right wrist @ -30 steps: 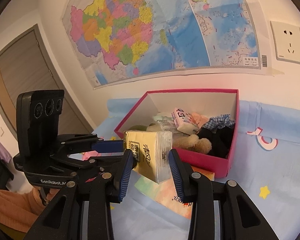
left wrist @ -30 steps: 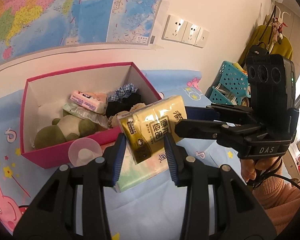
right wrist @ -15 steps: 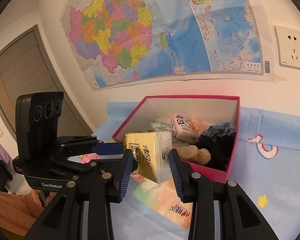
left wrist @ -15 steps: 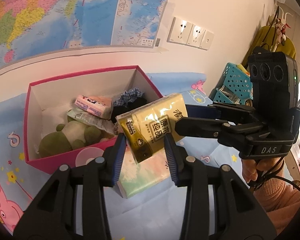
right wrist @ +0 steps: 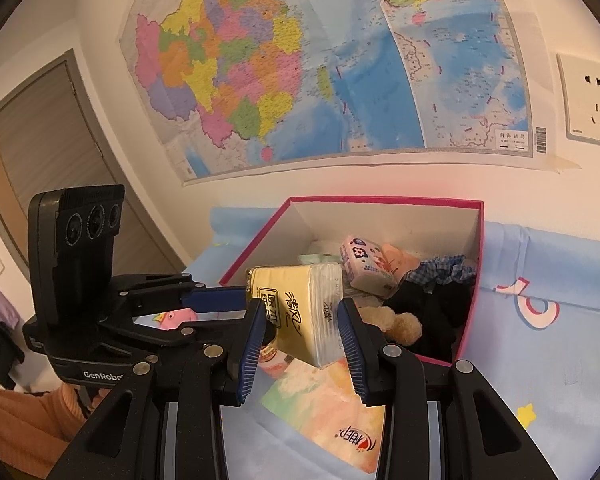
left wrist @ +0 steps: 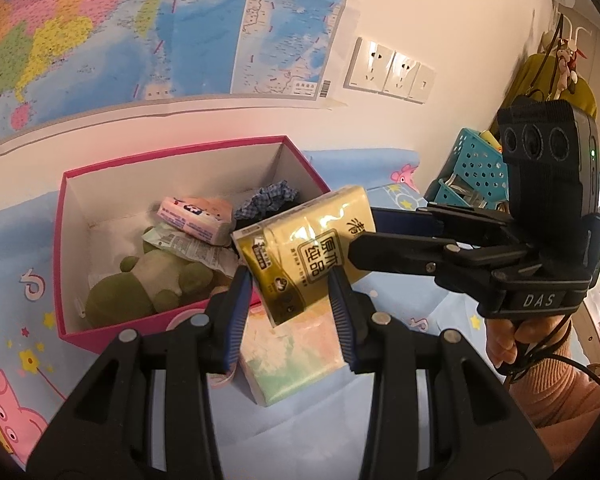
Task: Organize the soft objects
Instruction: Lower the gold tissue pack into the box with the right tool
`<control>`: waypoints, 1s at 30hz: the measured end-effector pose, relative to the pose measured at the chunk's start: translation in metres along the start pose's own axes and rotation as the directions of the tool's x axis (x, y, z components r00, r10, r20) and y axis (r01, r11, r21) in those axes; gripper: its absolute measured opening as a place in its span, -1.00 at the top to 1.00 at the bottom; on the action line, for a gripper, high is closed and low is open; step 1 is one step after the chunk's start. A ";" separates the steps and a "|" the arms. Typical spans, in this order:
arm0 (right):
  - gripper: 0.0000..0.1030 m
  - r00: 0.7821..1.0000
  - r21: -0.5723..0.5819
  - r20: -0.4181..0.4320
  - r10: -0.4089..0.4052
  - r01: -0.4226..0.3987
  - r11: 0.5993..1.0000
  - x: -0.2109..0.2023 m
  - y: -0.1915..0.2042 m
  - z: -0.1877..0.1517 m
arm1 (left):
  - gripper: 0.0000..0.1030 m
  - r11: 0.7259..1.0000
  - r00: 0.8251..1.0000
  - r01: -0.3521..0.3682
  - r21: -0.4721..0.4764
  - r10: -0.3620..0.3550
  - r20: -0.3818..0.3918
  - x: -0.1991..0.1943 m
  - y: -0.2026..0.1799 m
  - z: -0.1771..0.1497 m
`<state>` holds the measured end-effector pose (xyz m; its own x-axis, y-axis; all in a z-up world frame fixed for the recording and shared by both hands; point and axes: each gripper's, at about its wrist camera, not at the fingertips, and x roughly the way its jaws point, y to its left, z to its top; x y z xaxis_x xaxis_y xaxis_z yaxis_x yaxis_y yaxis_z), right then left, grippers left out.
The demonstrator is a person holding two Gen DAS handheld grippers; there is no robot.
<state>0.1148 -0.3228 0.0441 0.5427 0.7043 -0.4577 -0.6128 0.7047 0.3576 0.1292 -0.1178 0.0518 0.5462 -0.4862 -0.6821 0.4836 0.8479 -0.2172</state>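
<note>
Seemingly both the left gripper [left wrist: 292,300] and right gripper [right wrist: 302,322] pinch one yellow tissue pack [left wrist: 308,256], which hangs just short of the pink box [left wrist: 60,248], angled toward it.

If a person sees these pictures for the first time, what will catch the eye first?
The yellow tissue pack, gripped from two sides by the left gripper and the right gripper, hangs above the front edge of the pink box. Behind, a large map covers the wall.
</note>
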 end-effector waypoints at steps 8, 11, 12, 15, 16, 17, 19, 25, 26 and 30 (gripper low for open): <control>0.25 1.000 0.008 0.002 -0.003 0.003 1.000 0.003 -0.002 0.003 | 0.21 1.000 1.000 -0.007 0.004 0.007 0.003 0.001 0.003 0.003; 0.25 1.000 0.008 -0.001 -0.003 0.003 1.000 0.006 -0.003 0.005 | 0.21 1.000 1.000 -0.012 0.006 0.012 0.003 0.002 0.005 0.005; 0.25 1.000 0.009 -0.002 -0.003 0.003 1.000 0.007 -0.003 0.006 | 0.21 1.000 1.000 -0.014 0.007 0.014 0.002 0.003 0.005 0.006; 0.25 1.000 0.011 -0.002 -0.005 0.005 1.000 0.008 -0.004 0.006 | 0.21 1.000 1.000 -0.016 0.004 0.016 -0.002 0.005 0.006 0.007; 0.25 1.000 0.013 -0.002 -0.005 0.005 1.000 0.008 -0.005 0.007 | 0.21 1.000 1.000 -0.016 0.004 0.016 -0.003 0.006 0.007 0.007; 0.25 1.000 0.013 -0.002 -0.006 0.006 1.000 0.009 -0.005 0.007 | 0.21 1.000 1.000 -0.017 0.003 0.017 -0.005 0.006 0.008 0.008; 0.25 1.000 0.014 -0.003 -0.007 0.007 1.000 0.010 -0.006 0.008 | 0.21 1.000 1.000 -0.018 0.003 0.018 -0.007 0.008 0.008 0.008; 0.25 1.000 0.017 0.002 -0.010 0.010 1.000 0.014 -0.010 0.014 | 0.21 1.000 1.000 -0.025 0.008 0.025 -0.009 0.012 0.010 0.014; 0.25 1.000 0.019 0.003 -0.011 0.011 1.000 0.015 -0.011 0.015 | 0.21 1.000 1.000 -0.027 0.007 0.027 -0.009 0.013 0.011 0.015; 0.25 1.000 0.027 0.005 -0.015 0.015 1.000 0.020 -0.014 0.019 | 0.21 0.999 0.999 -0.038 0.005 0.038 -0.009 0.015 0.014 0.020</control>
<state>0.1449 -0.3172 0.0452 0.5546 0.6943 -0.4587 -0.5891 0.7169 0.3729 0.1575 -0.1177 0.0524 0.5581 -0.4514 -0.6962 0.4657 0.8649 -0.1874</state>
